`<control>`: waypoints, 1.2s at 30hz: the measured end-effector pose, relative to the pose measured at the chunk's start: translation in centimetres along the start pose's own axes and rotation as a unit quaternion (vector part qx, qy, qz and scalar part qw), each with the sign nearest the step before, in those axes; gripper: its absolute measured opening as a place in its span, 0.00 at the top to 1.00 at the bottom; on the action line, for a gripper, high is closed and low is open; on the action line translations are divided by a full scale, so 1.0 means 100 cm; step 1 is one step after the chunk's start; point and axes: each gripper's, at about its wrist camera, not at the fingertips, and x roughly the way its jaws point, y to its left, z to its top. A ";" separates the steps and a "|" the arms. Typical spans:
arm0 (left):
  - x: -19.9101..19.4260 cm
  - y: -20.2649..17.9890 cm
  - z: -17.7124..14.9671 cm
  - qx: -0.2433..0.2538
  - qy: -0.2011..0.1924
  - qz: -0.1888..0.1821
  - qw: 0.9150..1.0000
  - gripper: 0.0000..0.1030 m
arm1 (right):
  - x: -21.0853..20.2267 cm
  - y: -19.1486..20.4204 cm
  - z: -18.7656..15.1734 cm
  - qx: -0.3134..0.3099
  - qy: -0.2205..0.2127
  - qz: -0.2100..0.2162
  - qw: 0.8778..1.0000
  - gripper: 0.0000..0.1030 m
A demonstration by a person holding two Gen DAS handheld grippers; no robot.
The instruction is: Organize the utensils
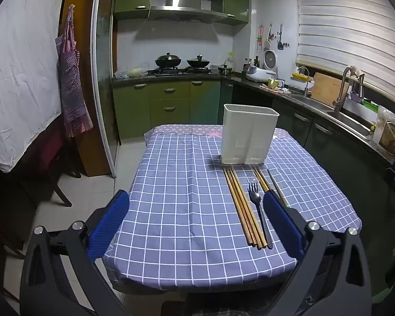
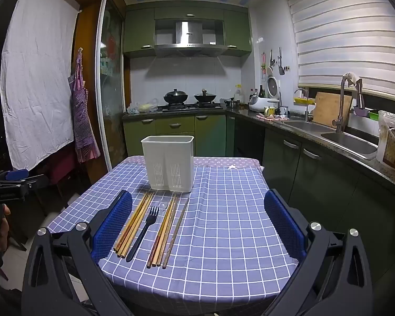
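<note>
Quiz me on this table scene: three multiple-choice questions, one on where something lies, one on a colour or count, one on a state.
1. Where does the black plastic fork lie?
A. inside the holder
B. between two chopstick bundles
C. on the floor

2. What colour is the slotted plastic utensil holder?
A. white
B. red
C. black

3. How is the right tool?
A. shut on the fork
B. shut on chopsticks
C. open, holding nothing

Answers: 1 B, light wooden chopsticks lie on one side and darker wooden chopsticks on the other. 2 A, its walls are white. 3 C, blue pads stand wide apart over the cloth.
</note>
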 end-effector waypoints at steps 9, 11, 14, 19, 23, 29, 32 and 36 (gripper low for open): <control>0.000 0.000 -0.001 0.004 -0.001 0.000 1.000 0.06 | -0.005 0.002 0.001 -0.003 -0.004 0.003 1.000 0.04; 0.000 -0.001 -0.001 0.005 -0.001 0.000 1.000 0.06 | 0.001 0.003 0.000 -0.003 0.000 0.002 1.000 0.04; 0.000 -0.001 -0.001 0.005 -0.001 0.000 1.000 0.06 | 0.002 0.004 0.000 -0.004 -0.001 0.003 1.000 0.04; -0.001 0.001 -0.003 0.005 0.000 -0.001 1.000 0.06 | 0.001 0.006 0.001 -0.006 -0.002 0.003 1.000 0.04; 0.000 0.003 -0.006 0.006 0.001 -0.001 1.000 0.06 | -0.002 0.004 0.002 -0.005 -0.004 0.004 1.000 0.04; 0.001 0.003 -0.006 0.005 0.001 -0.001 1.000 0.06 | -0.002 0.004 0.002 -0.005 -0.004 0.003 1.000 0.04; 0.001 0.002 -0.008 0.005 0.001 -0.001 1.000 0.06 | -0.002 0.004 0.002 -0.005 -0.004 0.004 1.000 0.04; 0.001 0.002 -0.010 0.006 0.001 -0.002 1.000 0.06 | -0.002 0.004 0.002 -0.004 -0.003 0.004 1.000 0.04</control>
